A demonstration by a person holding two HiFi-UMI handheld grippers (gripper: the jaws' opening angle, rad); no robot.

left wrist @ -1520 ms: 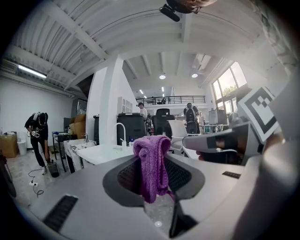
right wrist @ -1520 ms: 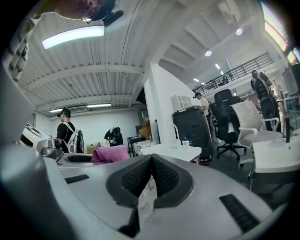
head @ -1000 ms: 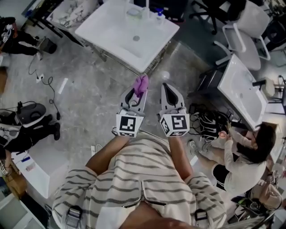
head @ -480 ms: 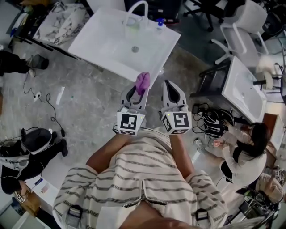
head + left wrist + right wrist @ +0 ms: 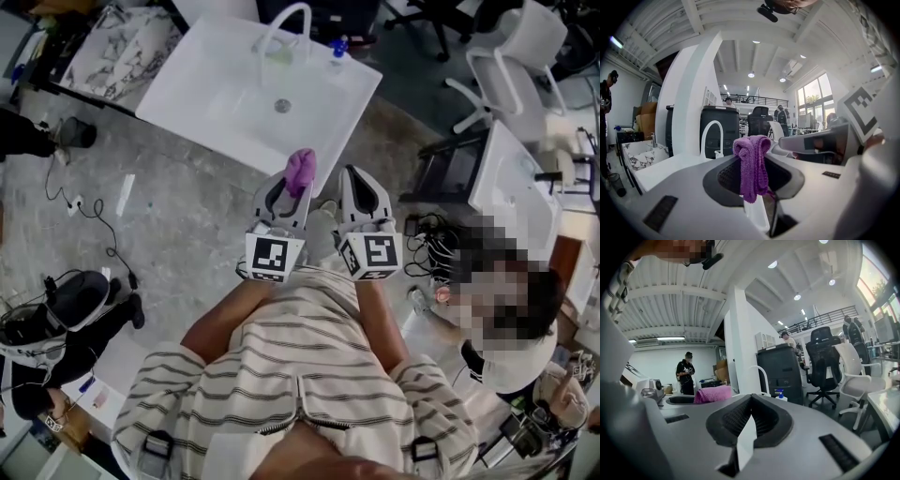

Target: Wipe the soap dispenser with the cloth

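Cloth [image 5: 300, 169]: purple fuzzy terry, bunched, pinched in your left gripper [image 5: 285, 191]. Soap dispenser [image 5: 781, 394]: blue pump top. Your right gripper [image 5: 361, 183] sits pressed together, empty.

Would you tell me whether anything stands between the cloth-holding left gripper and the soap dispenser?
Nothing visible does. Between the left gripper, shut on the purple terry cloth, and the blue-capped soap dispenser lies only the white sink; the white arched faucet stands aside.
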